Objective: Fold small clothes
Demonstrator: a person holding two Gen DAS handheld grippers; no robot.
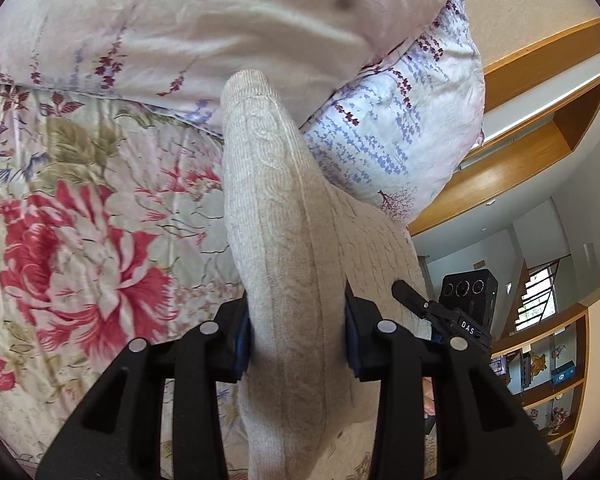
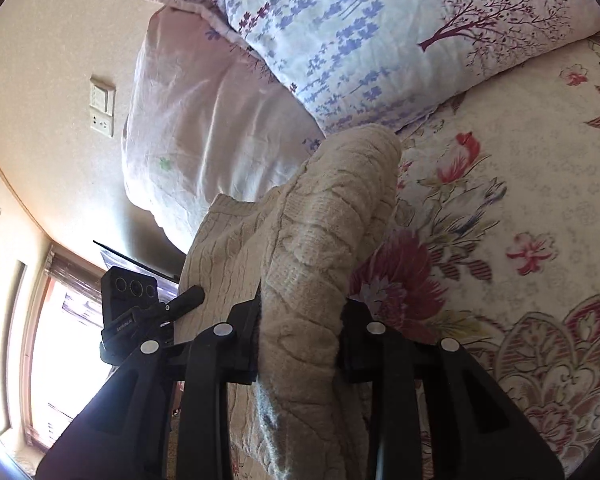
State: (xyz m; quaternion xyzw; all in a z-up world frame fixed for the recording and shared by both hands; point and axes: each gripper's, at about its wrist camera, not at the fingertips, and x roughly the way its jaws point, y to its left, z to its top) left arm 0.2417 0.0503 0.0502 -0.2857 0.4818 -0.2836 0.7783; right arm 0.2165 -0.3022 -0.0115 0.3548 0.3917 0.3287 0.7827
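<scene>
Both grippers' jaws clamp a bunched beige cable-knit sweater (image 1: 292,248).

The cream knit garment (image 1: 284,240) runs off the bottom edge in both views, so its full shape cannot be told; its folds hide the fingers' inner pads. The shelf items (image 1: 548,376) are too small to identify; the bedspread (image 2: 520,208) is blurred.
</scene>
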